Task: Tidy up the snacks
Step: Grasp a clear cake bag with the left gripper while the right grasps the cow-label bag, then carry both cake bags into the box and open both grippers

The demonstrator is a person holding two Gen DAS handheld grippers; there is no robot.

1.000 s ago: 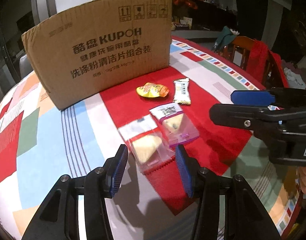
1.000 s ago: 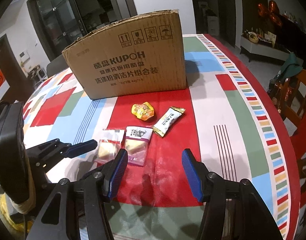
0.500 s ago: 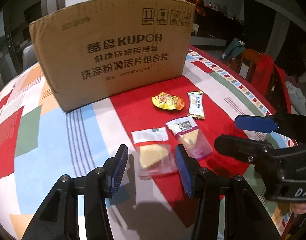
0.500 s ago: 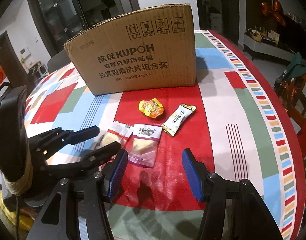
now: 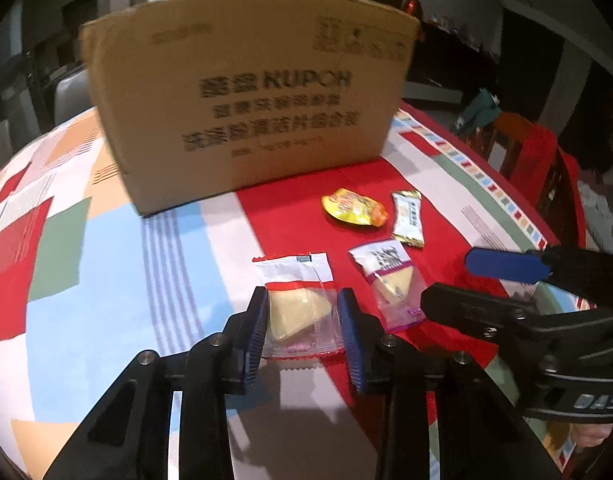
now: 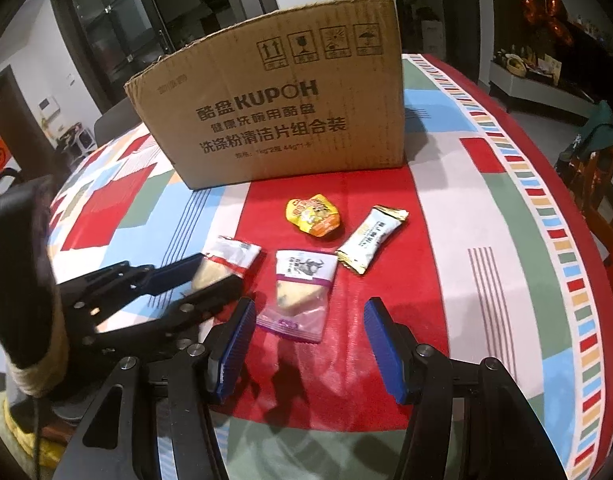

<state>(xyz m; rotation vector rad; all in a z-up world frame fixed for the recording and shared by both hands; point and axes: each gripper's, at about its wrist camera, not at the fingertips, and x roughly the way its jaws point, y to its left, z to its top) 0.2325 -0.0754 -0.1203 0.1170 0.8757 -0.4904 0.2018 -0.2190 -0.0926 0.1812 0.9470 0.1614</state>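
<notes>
The left gripper (image 5: 302, 320) is closing its jaws around a clear snack packet (image 5: 296, 304) with a red-and-white top and a pale yellow wedge inside. It lies on the colourful tablecloth (image 5: 106, 280), near the cardboard box (image 5: 250, 92). The right gripper (image 6: 306, 340) is open and empty.

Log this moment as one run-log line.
left gripper: closing around red-trimmed cake packet | right gripper: open, empty, near purple-label packet | cardboard box: behind snacks
</notes>
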